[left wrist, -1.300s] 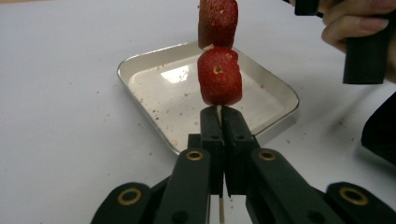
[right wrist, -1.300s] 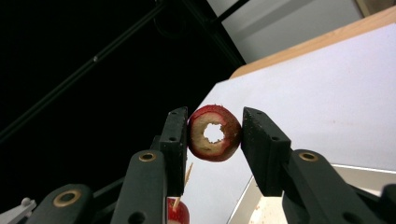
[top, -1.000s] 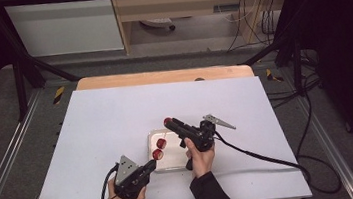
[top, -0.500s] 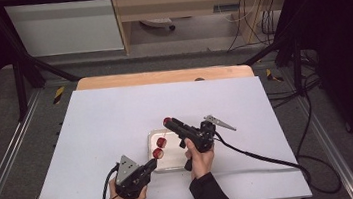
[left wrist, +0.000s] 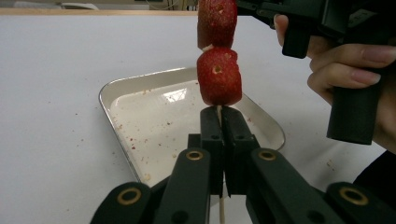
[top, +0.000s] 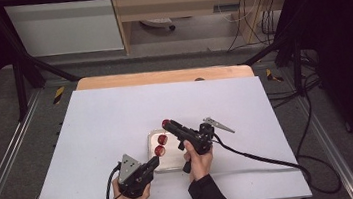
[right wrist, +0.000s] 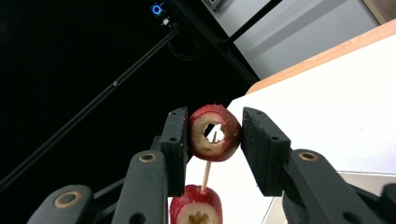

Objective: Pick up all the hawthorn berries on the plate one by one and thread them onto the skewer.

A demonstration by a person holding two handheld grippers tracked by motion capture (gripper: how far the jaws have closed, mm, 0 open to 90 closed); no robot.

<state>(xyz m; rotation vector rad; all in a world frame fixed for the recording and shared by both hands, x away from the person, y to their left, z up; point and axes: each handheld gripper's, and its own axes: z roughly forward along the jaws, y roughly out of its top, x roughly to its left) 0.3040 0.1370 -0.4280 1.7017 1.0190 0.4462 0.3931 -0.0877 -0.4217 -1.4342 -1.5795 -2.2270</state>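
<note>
Holding steady: left gripper (left wrist: pixel 219 122) jaws together, clamped on the skewer (left wrist: pixel 218 109) stick, low end. Skewer over the near-right part of the metal tray (top: pixel 151 138), long axis running from near-left up to far-right. Right gripper (right wrist: pixel 215 135) jaws sit either side of the top fruit piece (right wrist: pixel 215 133); left jaw touching, right jaw contact hard to tell. Fruit: red skin, pale cored centre w/ hole, stick tip showing thru it. Two more pieces (left wrist: pixel 218 77) below; upper one cut off at frame top in left gripper view.
</note>
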